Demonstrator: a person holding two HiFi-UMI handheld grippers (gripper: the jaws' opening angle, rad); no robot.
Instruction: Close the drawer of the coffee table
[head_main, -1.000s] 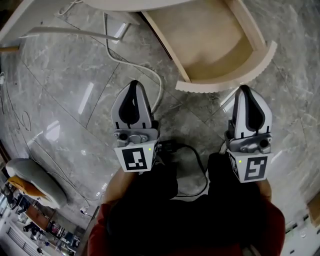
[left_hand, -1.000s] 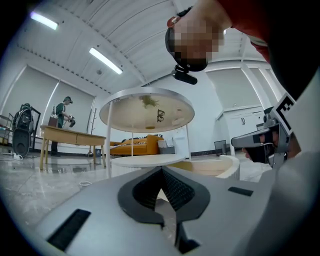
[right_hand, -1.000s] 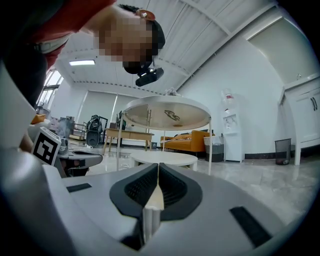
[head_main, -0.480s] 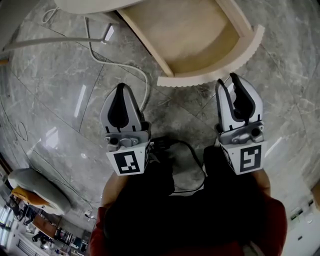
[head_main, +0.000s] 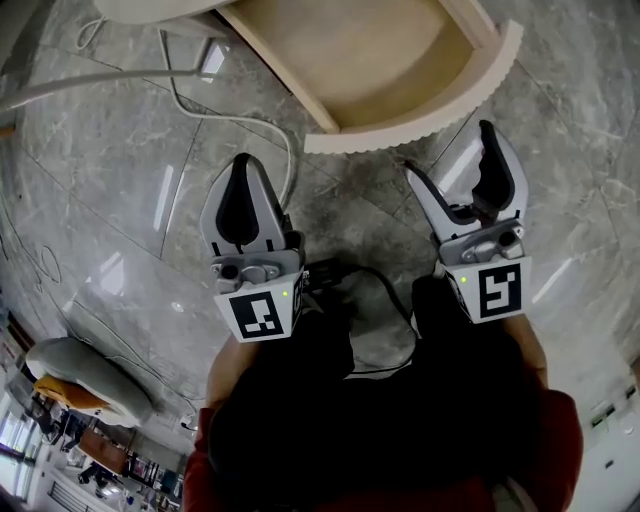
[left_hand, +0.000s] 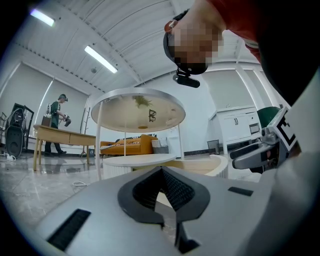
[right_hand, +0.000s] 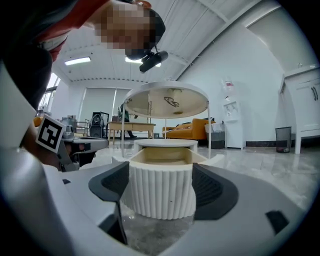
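Black trousers (head_main: 380, 420) and red sleeves (head_main: 555, 450) fill the near edge of the head view, with a black cable (head_main: 385, 300) lying on the grey marble floor (head_main: 120, 200) just ahead of them. Above that floor the left gripper (head_main: 243, 162) points level. Its fingers are pressed together with nothing between them, and the left gripper view shows the dark pads meeting at the tip.

Beside it, well apart, the right gripper (head_main: 450, 150) has its jaws spread wide, having just been opening. Nothing lies between its pads. The tips stop just short of the drawer (head_main: 400, 138), and in the right gripper view the ribbed cream front (right_hand: 161, 200) shows through the gap beyond them.

Farther on, the drawer stands pulled out from the table (right_hand: 165, 145), its pale wood bottom in plain sight. A white cord (head_main: 285, 150) curls over the floor to the left of the drawer and runs toward the table. Thin white legs carry a round top (right_hand: 167, 102) above the lower tier. An orange sofa (right_hand: 192, 131) stands far behind, against the wall.
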